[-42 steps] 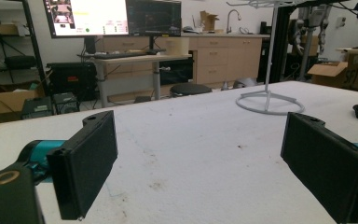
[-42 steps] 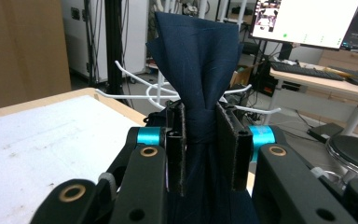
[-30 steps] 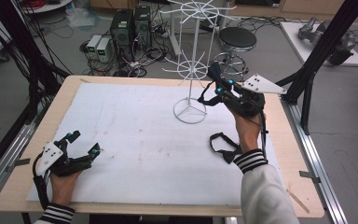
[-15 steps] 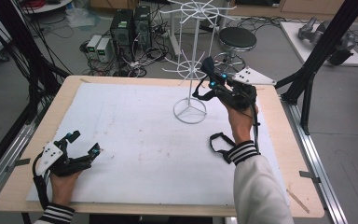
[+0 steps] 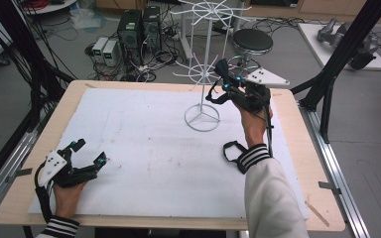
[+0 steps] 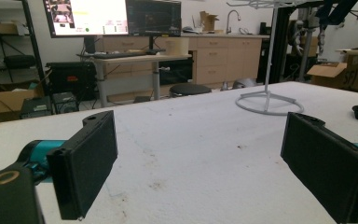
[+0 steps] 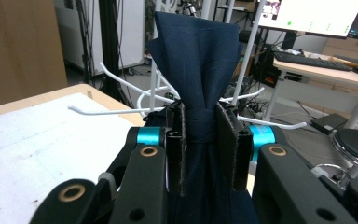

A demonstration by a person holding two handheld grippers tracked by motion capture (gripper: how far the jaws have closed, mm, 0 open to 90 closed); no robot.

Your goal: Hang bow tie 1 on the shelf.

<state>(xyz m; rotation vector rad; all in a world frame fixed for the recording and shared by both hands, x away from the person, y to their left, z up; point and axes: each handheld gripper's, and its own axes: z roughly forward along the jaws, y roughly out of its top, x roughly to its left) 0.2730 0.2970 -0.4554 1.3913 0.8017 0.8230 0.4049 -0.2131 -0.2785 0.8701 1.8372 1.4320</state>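
Dark blue cloth (image 7: 200, 60) was clamped between the jaws of the right gripper (image 7: 200, 140), and it stood up above the pads in a folded, pinched bundle. In the right gripper view the two black pads pressed on the cloth from both sides, with the fabric squeezed narrow between them and wider again above. Behind the cloth, the thin white arms of the wire rack (image 7: 121, 109) spread out to both sides, very near to the jaws.

In the high view the right gripper (image 5: 223, 82) was held up above the far right part of the worktop (image 5: 39, 148), beside the upright pole of the wire rack (image 5: 202, 74). The round base of the rack stood on the white sheet (image 5: 144, 148) that covered most of the worktop. The right hand (image 5: 253, 121) carried the gripper from below, and a black strap (image 5: 233, 151) lay on the sheet just beside the striped cuff of the sleeve.

The left gripper (image 5: 92, 153) rested low at the near left corner of the worktop, well apart from the rack. Its jaws stood wide apart, with nothing between them; in the left gripper view (image 6: 200, 154) only bare white sheet was seen between the two pads, and the base of the rack was farther off.
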